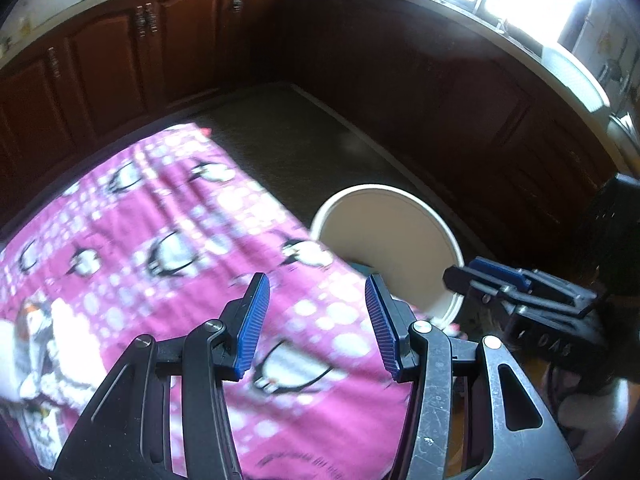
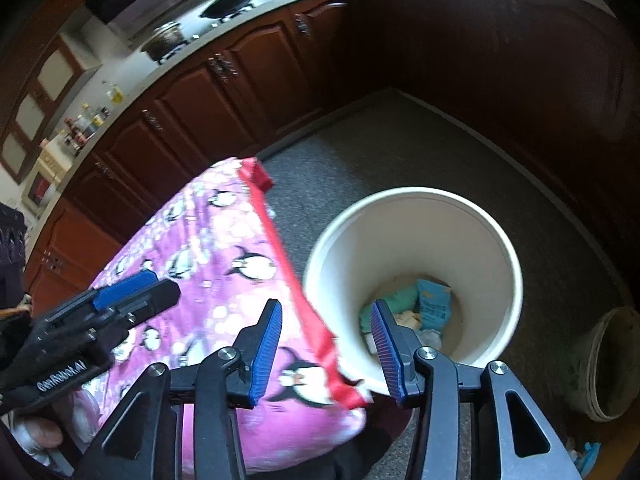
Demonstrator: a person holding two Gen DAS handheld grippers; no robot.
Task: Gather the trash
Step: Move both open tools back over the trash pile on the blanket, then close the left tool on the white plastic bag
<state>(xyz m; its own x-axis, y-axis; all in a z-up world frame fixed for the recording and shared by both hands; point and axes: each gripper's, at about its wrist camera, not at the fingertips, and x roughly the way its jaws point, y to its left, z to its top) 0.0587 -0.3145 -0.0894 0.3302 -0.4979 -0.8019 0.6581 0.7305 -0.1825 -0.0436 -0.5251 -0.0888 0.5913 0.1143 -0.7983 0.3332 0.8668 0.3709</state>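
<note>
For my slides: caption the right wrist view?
Open right gripper above pink penguin cloth beside white bin holding trash.

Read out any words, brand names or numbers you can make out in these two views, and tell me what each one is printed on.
"genRobot.AI": white lettering on the body of the left gripper, seen from the right wrist camera.
Raised lettering on the body of the right gripper: too blurred to read.
Blue packet inside the white bucket: print too small to read.
Printed wrapper on the penguin cloth: blurred, unreadable.
</note>
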